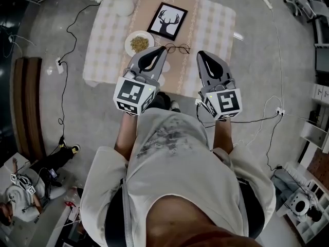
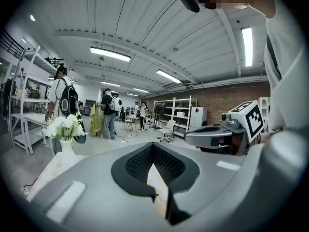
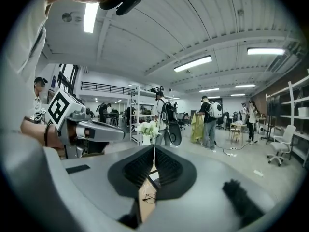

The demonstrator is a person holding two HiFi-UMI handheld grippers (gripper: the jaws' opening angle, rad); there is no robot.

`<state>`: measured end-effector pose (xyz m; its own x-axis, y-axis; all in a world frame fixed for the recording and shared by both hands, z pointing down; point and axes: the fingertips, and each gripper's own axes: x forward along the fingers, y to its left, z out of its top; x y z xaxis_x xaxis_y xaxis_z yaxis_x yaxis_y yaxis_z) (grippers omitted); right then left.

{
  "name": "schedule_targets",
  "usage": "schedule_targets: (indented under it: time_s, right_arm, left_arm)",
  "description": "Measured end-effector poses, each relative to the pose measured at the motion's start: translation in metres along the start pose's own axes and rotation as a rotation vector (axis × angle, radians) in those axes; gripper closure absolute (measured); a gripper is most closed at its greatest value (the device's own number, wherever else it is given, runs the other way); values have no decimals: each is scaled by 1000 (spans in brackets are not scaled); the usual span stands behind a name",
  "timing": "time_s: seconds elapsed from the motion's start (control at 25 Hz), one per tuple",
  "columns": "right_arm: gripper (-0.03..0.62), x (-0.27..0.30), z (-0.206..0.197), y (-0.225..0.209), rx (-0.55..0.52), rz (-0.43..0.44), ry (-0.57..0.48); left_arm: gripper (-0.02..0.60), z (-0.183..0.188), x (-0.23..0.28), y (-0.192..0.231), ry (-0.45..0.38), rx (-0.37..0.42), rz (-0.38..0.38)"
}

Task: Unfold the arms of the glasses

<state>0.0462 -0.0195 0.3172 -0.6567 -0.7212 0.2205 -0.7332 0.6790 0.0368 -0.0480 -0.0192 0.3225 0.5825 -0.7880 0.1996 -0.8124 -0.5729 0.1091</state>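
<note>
wire glasses (image 3: 150,197) past right claw (image 3: 154,148), dish (image 1: 139,41) overhead only

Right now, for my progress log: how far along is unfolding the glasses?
Done: nothing visibly; the glasses lie untouched on the table. In hand: nothing; left gripper and right gripper are shut, empty, not on them. Left: grip the glasses and open both arms.

Head cam's up high, looking steeply down past the torso at the table (image 1: 216,30). Left gripper (image 1: 160,51) cam & right gripper (image 1: 203,56) cam sit right behind own jaws (v. close), facing roughly level across the rm. Both catch the vase (image 2: 62,146) at the table's far-left corner.
</note>
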Motion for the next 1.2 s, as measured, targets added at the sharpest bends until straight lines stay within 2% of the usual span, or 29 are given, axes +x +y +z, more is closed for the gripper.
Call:
schedule_targets:
  time_s: [0.68,1.2]
  right_arm:
    - [576,38,-18,-8,-43,-121,74]
    - [576,40,-64,-19,-57,-163,211]
  left_arm:
    - [572,-21,28,49,21,-9,-106]
    - [572,-56,48,42,97,50,-228]
